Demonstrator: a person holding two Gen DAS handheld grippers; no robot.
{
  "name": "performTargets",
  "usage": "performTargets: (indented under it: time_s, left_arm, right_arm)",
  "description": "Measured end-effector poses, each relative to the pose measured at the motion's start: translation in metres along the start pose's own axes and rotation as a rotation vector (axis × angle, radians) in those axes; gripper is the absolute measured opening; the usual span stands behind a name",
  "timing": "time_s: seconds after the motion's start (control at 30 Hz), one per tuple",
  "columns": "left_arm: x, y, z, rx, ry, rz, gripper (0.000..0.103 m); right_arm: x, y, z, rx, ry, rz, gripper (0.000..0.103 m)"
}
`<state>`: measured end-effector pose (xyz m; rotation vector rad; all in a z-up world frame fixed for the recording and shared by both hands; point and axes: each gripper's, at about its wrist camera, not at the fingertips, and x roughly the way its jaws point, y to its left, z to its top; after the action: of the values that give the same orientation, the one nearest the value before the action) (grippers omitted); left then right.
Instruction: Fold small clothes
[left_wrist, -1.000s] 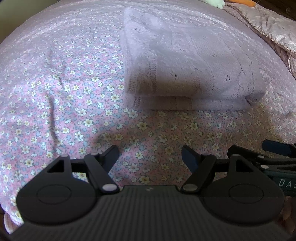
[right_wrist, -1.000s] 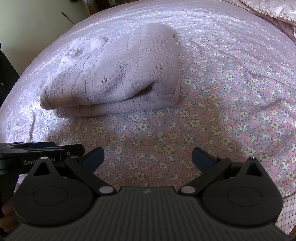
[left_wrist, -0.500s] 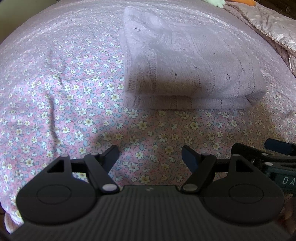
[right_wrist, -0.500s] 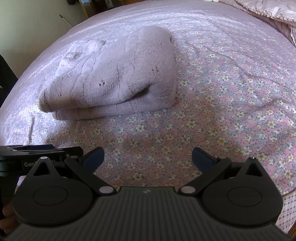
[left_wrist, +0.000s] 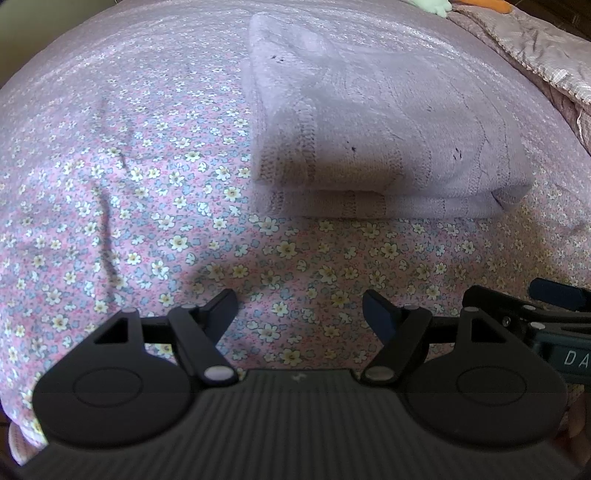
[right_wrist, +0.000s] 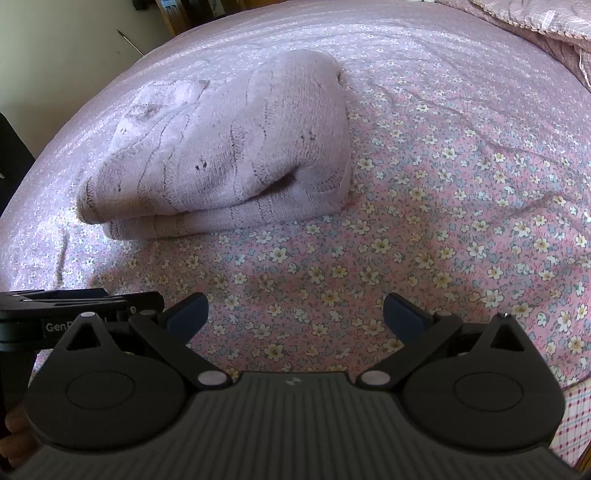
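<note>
Folded sweater sitting on the bed, far side hard to see

Lilac knit sweater lies folded on the floral bedsheet; left tongs and right tongs both gape wide, empty, with bare sheet between.

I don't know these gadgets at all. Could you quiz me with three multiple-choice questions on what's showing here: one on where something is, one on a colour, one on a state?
1. Where does the knitted garment lie?
A. on the floral bedsheet
B. on the floor
C. in a claw

2. What colour is the garment?
A. green
B. pale lilac
C. black

3. How is the left claw?
A. shut on cloth
B. open, empty
C. out of view

Answers: 1 A, it rests on the sheet ahead of both claws. 2 B, the knit is lilac. 3 B, its fingers stand apart with only sheet between; the right claw too.
</note>
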<state>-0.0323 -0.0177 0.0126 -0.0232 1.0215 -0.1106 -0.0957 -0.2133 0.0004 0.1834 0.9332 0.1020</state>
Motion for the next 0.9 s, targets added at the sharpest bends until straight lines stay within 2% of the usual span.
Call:
performTargets:
  time_s: [0.9]
  left_arm:
    - [-0.0014,-0.0012,-0.0001,0.003,0.000,0.006,0.077]
  right_arm:
    - [0.0005,-0.0002,0.0004,0.000,0.001,0.000,0.103]
